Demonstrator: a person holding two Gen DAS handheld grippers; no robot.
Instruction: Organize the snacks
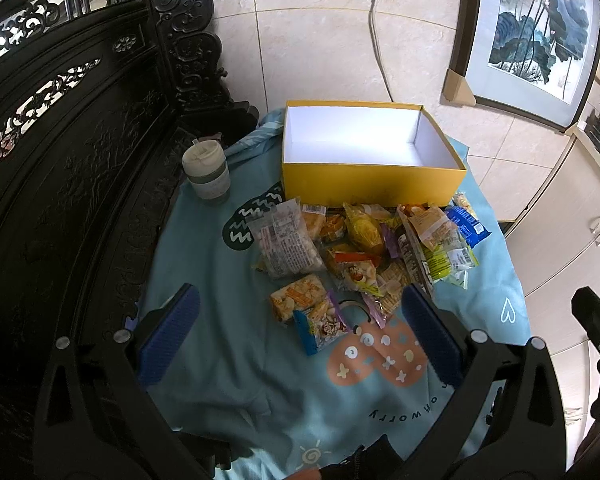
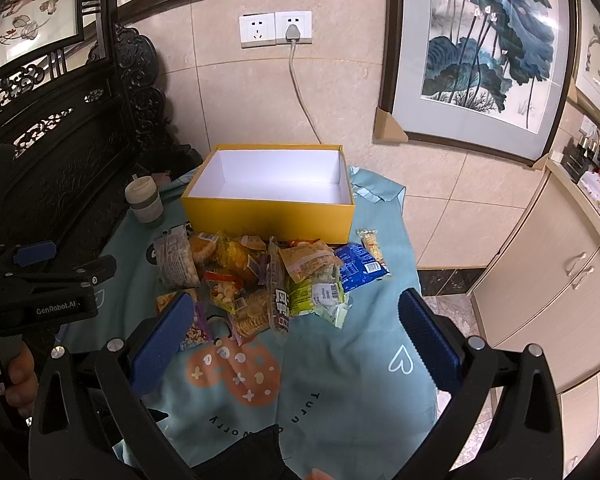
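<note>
Left wrist: left gripper [image 1: 300,328] wide, empty, straddling the near snack pile [image 1: 352,248]; right gripper [image 2: 296,332] likewise. Box [image 1: 374,180] beyond, empty. Nothing sorted; I'd grab the nearest packet.

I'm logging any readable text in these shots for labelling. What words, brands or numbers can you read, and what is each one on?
"GenRobot.AI" on the body of the left hand-held gripper, seen from the right wrist view.
"Turn o... Worry", partly hidden, on the blue tablecloth.
Large Chinese characters on a dark snack packet: too distorted to read.
Fine print and barcodes on the other snack packets: too small to read.
</note>
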